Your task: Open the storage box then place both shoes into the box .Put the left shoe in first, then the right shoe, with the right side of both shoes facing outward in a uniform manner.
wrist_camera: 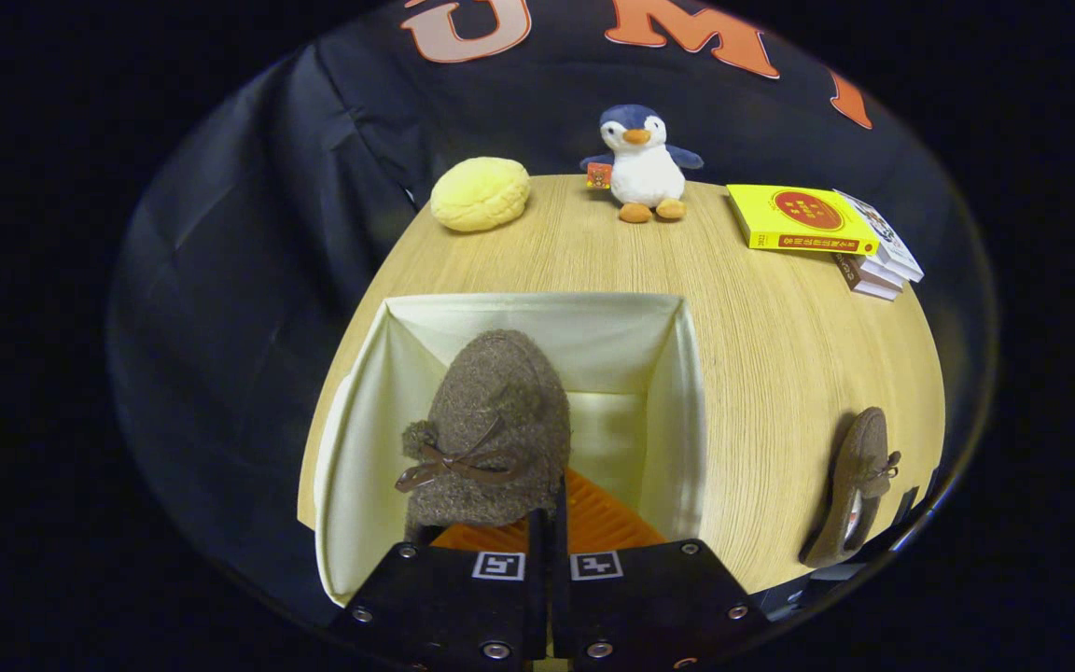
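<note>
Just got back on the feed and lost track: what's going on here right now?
The handheld gripper is closed on the rim of a brown fuzzy shoe, holding it over the open cream storage box, toe pointing away. The other shoe lies on the wooden table beside the box, not yet packed. Beyond the box sit a yellow bun-shaped cushion, a toy penguin and a stack of books.

claw-mounted fisheye, looking down, close over box (519, 317)

Fuzzy woollen shoe (491, 425), smooth cloth-lined box (659, 373) (matt), wood-grain table (780, 345)
</note>
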Motion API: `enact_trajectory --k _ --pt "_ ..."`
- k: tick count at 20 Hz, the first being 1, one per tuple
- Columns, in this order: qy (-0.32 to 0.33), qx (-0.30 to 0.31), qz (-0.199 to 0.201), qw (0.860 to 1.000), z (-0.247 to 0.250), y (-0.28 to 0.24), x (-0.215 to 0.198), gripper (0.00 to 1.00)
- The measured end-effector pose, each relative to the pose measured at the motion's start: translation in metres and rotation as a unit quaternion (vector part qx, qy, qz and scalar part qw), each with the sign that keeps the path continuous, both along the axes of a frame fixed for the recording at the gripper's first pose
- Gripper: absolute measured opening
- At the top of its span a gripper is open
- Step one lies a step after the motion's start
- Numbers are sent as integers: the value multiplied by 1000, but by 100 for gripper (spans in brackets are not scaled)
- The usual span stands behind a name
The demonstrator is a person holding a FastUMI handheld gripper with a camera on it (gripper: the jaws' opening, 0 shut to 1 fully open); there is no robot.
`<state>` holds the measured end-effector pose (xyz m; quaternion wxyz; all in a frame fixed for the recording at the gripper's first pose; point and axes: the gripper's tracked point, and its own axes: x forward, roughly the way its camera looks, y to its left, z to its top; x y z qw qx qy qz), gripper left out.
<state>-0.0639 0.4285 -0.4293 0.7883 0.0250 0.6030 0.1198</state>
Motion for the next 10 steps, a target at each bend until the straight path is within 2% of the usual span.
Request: enact_trajectory --k 7,10 --pt "66 1 6 998 -46 54 -23 5" --pt "95 11 19 995 -53 60 -38 16"
